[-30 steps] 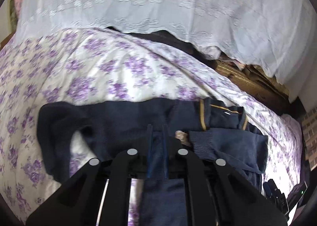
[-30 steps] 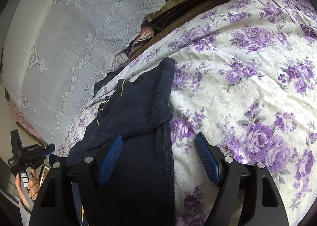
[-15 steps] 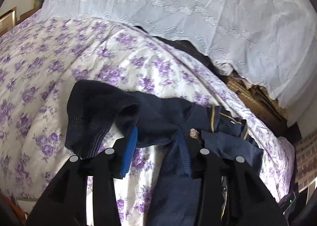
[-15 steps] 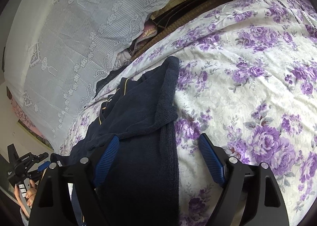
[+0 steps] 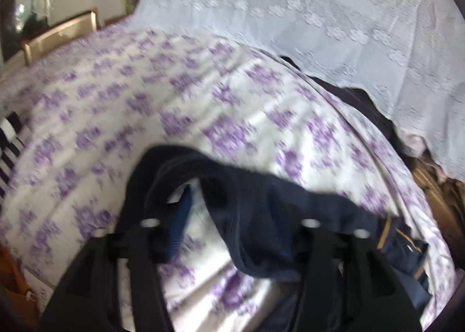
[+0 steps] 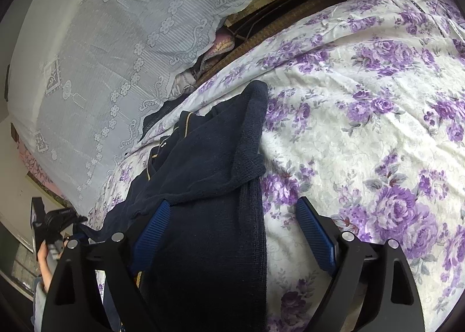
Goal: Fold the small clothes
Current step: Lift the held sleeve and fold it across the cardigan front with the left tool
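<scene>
My left gripper (image 5: pixel 232 224) gapes open, a sleeve of the small navy knitted cardigan (image 5: pixel 261 207) draped across it. My right gripper (image 6: pixel 232 233) is open over its body on the purple-flowered bedsheet (image 6: pixel 363 128). Soft, light, floppy; I'd pinch the ribbed cuff.

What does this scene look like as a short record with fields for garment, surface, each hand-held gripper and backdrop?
garment: dark navy knitted sweater with thin gold trim, lying partly folded
surface: white bedspread printed with purple flowers
left hand-held gripper: jaws apart, navy sleeve draped across them; view blurred
right hand-held gripper: open, straddling the sweater's right edge
backdrop: white lace cloth hanging behind the bed
</scene>
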